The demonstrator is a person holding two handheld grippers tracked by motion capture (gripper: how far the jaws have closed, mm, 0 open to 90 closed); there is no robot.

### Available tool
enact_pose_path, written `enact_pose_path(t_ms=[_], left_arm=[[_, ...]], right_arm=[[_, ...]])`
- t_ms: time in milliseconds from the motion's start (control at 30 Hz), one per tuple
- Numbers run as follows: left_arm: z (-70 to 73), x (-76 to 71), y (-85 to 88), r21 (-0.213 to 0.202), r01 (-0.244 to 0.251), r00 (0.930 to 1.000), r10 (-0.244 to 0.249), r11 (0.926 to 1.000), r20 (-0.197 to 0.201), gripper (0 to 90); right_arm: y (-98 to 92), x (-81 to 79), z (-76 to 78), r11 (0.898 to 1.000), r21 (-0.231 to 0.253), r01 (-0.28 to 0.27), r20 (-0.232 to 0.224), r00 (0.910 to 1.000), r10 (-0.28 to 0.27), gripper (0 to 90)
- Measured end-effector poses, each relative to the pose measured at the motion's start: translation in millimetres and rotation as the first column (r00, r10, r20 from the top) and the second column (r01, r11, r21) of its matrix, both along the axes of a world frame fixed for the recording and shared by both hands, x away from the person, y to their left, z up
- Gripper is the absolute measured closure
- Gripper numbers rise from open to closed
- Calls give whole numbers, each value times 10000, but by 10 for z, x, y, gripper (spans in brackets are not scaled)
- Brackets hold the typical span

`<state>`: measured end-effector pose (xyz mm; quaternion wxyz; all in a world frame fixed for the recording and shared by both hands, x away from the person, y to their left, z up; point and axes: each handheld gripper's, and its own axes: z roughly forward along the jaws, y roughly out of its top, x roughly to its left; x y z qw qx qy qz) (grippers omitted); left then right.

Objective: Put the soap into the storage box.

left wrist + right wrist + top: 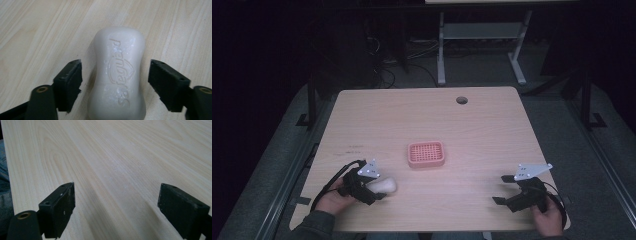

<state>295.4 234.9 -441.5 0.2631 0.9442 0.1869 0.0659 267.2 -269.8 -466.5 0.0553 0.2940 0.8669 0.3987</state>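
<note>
A white bar of soap (118,75) with raised lettering lies flat on the wooden table (472,130), near the front left. My left gripper (373,189) straddles the soap (385,186), one jaw on each side. A gap of bare wood shows between each pad (71,80) and the bar, so the jaws stand open around it. At the front right, my right gripper (502,189) hovers low over the table with its jaws wide open. Between its fingers (60,207) there is just wood grain.
A pink soap dish (426,163) with a gridded floor sits in the middle of the table, up and to the right of the soap. A round cable hole (461,100) lies near the far edge. Dark floor and table legs lie beyond.
</note>
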Motion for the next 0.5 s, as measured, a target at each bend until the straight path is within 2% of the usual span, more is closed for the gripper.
enact_pose_path(t_ms=[233, 500], left_arm=[[-23, 29, -30, 74, 93, 9999, -92, 9999, -142, 323], [-46, 59, -55, 198, 175, 9996, -170, 9997, -245, 393]], right_arm=[[1, 1, 0, 10000, 7, -3, 1, 10000, 3, 141], [0, 0, 2, 10000, 7, 6, 27, 10000, -6, 142]])
